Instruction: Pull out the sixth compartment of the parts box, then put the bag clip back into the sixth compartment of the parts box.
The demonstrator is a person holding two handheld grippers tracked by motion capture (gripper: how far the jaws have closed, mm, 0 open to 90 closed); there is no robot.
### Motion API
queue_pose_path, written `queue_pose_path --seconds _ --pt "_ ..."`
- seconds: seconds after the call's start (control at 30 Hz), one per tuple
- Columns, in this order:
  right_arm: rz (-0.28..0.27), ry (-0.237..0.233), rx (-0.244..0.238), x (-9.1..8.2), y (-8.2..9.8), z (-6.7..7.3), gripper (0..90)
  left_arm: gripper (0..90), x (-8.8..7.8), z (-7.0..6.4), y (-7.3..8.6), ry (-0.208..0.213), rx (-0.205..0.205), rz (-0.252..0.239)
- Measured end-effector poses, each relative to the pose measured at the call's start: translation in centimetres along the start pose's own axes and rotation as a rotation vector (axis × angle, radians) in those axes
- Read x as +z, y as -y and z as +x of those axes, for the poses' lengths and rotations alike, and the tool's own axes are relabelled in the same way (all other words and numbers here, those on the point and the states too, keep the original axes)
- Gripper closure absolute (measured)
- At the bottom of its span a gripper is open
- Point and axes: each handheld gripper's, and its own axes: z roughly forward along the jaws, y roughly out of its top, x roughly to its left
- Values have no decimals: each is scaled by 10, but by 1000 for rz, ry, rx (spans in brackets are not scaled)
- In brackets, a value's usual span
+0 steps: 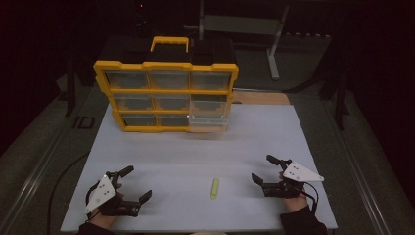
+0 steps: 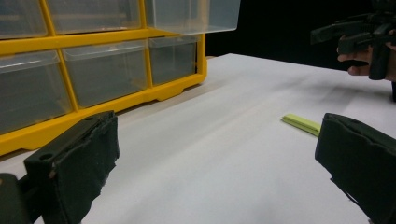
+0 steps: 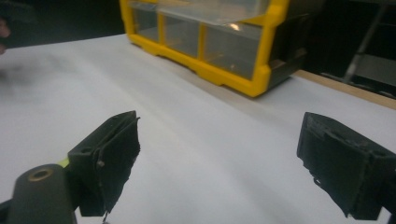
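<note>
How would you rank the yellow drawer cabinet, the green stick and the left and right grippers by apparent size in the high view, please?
1. Yellow drawer cabinet.
2. Left gripper and right gripper: alike, unranked.
3. Green stick.

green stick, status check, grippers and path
Left gripper and right gripper both open, empty, low over the white board. Green stick flat between them, untouched. Nothing in the way; drawer cabinet stands far back.

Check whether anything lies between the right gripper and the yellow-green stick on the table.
Nothing visible does. The yellow-green stick lies alone on the white table, with bare surface between it and the open right gripper. The drawer cabinet stands far behind.
</note>
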Motion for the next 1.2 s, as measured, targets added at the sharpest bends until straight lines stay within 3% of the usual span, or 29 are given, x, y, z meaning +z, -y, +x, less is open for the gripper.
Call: queue_pose_path --seconds 0.23,0.6,0.8,0.87,1.0,1.03,1.2 --pt "15 -27 -16 3 2 4 132 6 1 -1 2 -4 2 18" --pt "15 -25 -27 3 1 6 132 6 4 -2 -2 1 -12 26" --pt "9 -27 -33 3 -1 8 133 6 8 -10 -22 23 -17 43" --pt "9 -28 -39 2 -1 8 132 5 14 -14 -36 73 -47 47" --pt "2 -28 -34 1 -3 8 132 5 18 -17 -52 92 -14 34" --pt "2 -28 -34 1 -3 8 133 6 21 -18 -62 98 3 30" --pt "0 -35 -37 1 -3 9 133 6 30 -22 -84 131 27 25"
